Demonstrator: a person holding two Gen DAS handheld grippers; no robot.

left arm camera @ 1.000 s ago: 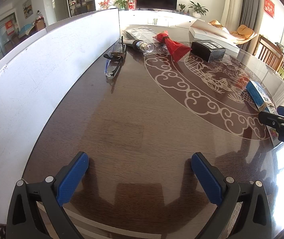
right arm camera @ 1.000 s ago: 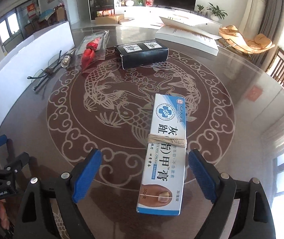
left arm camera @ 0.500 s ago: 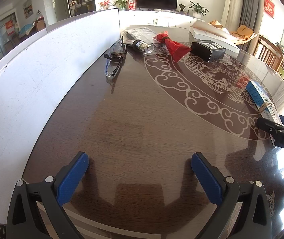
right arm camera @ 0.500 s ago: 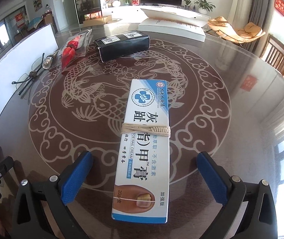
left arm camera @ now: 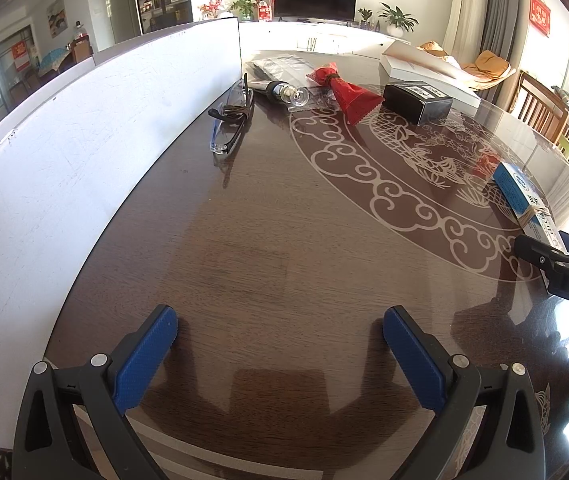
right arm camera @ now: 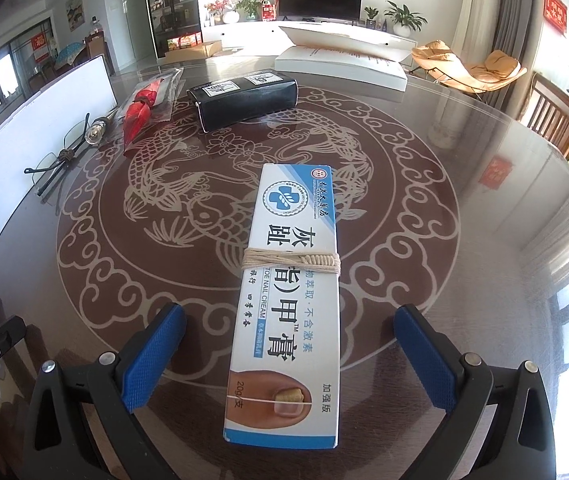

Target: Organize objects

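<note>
A white and blue nail-cream box (right arm camera: 296, 216) tied round with twine lies flat on the glass-topped table (right arm camera: 464, 280). My right gripper (right arm camera: 288, 314) is open wide, its blue fingers (right arm camera: 152, 352) either side of the box's near half and clear of it. My left gripper (left arm camera: 278, 314) is open over bare dark wood with nothing between its fingers. The left wrist view has the box (left arm camera: 520, 192) at the far right, with the right gripper (left arm camera: 564, 264) beside it.
A black box (right arm camera: 244, 98), a red pouch (right arm camera: 138, 118), a small bottle (right arm camera: 96, 132) and folded glasses (right arm camera: 60, 160) lie at the table's far left. A white flat box (right arm camera: 344, 62) sits at the back. A white board (left arm camera: 84, 140) stands along the left edge.
The right gripper's fingers have spread wider and shifted, so the cream box now lies centred and lengthwise between them. The left gripper has not moved.
</note>
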